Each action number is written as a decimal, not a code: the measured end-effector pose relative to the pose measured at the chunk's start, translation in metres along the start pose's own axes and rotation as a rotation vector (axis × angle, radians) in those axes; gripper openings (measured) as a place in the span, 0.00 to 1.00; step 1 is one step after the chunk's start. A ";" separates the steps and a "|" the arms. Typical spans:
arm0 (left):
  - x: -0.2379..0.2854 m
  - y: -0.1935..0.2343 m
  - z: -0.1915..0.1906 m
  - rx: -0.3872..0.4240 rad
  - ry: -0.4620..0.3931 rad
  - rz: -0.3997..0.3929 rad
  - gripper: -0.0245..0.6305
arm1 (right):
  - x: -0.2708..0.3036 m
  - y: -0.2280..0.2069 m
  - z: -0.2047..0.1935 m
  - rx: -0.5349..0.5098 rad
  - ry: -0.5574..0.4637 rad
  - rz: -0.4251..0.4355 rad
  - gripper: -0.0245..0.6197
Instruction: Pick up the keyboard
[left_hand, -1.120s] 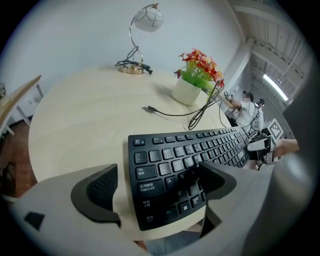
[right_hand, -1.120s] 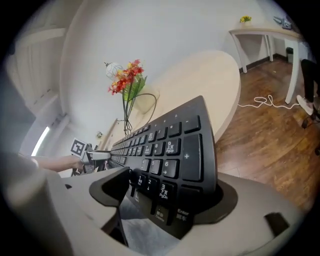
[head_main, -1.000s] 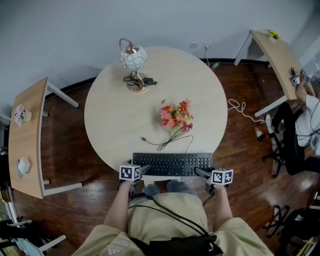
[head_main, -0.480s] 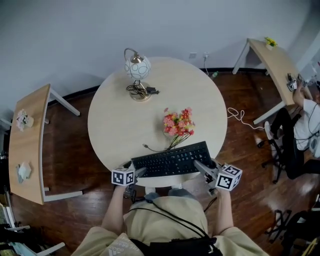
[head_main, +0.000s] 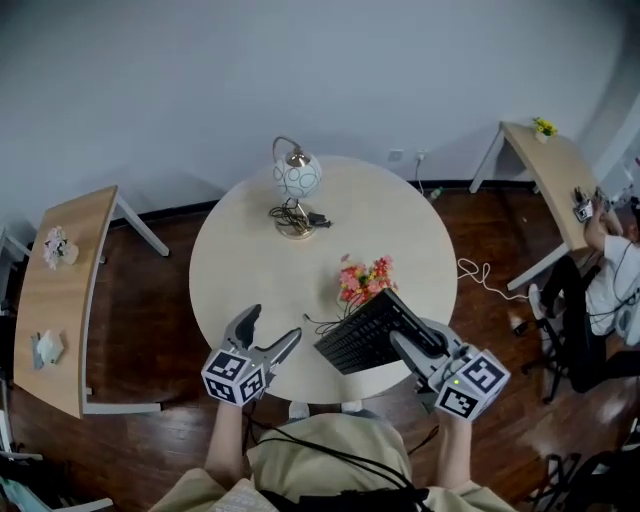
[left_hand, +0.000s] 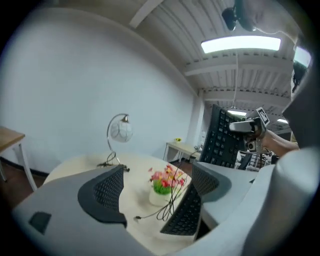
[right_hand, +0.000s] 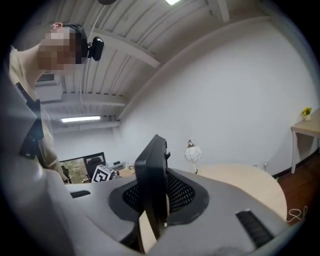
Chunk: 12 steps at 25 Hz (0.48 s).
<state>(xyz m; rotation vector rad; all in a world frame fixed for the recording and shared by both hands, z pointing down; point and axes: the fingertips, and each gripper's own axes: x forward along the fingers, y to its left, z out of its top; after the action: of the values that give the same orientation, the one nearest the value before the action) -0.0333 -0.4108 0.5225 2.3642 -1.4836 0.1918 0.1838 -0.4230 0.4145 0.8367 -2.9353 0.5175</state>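
Lamp (head_main: 297, 178) and flowers (head_main: 366, 281) on round table (head_main: 245, 265)

Keyboard (head_main: 362, 338) end hidden between right gripper (head_main: 412, 338) jaws.

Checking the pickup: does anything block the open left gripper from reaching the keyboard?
Nothing visible does. The left gripper is open beside the keyboard, which the right gripper holds tilted above the table.

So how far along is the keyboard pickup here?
Mostly done: the black keyboard is tilted steeply up, one end clamped in the right gripper. In hand: that single grip; the left gripper hangs open and empty beside it. Left: clearing the low end from the round pale wooden table, which I can't confirm; its black cable lies there.
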 end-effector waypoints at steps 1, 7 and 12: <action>-0.003 -0.002 0.020 0.018 -0.045 0.007 0.68 | -0.002 0.000 0.015 -0.010 -0.024 -0.023 0.18; -0.021 -0.008 0.124 0.115 -0.283 0.120 0.67 | -0.013 -0.006 0.077 -0.084 -0.177 -0.245 0.18; -0.025 -0.024 0.175 0.278 -0.363 0.213 0.67 | -0.013 -0.009 0.101 -0.213 -0.264 -0.383 0.18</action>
<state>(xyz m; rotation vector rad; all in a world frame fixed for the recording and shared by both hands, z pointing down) -0.0347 -0.4428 0.3466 2.5539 -1.9960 0.0193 0.2042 -0.4564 0.3202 1.4853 -2.8610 0.0713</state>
